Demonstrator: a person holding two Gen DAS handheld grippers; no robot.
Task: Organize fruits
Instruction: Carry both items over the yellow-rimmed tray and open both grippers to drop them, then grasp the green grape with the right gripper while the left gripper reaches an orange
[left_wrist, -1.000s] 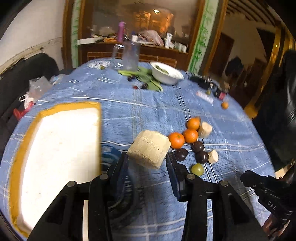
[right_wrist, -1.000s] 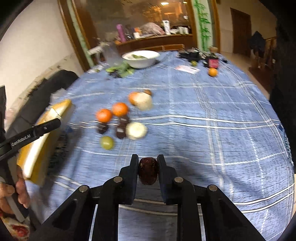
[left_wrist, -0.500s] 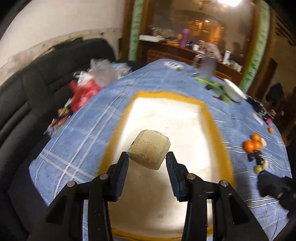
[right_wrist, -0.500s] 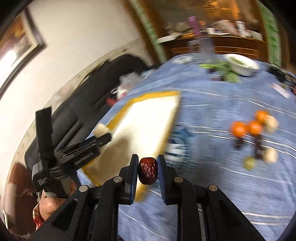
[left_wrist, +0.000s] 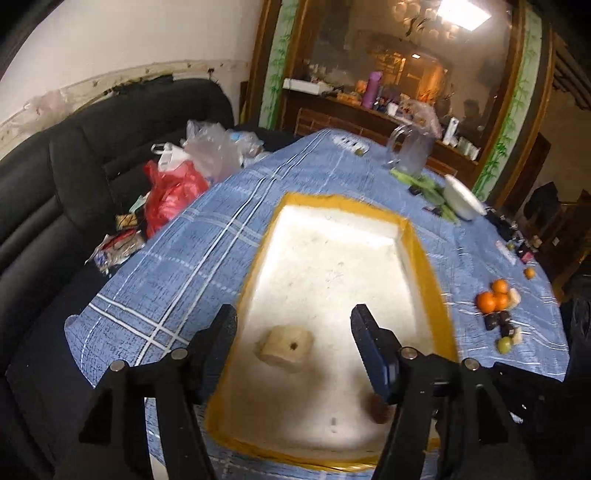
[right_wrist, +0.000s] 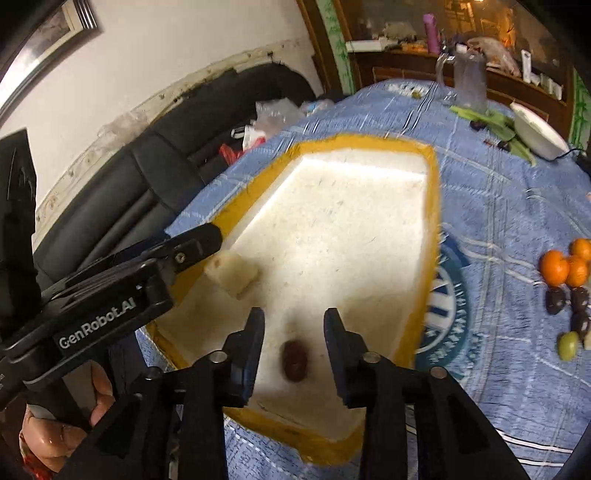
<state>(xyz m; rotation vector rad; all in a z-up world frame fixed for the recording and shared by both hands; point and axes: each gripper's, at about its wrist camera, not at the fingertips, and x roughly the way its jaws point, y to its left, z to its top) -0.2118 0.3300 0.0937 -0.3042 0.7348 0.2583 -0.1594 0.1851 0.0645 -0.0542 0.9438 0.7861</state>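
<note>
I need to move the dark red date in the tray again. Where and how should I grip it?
Grip the date across its narrow middle, coming from above. It lies flat on the tray floor, long axis pointing away from the right tool, whose open jaws already straddle it. Its long sides are clear; the pale chunk sits well apart.

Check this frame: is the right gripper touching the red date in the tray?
Apart. The right wrist view shows the right gripper open, with white tray floor visible on both sides of the date.
</note>
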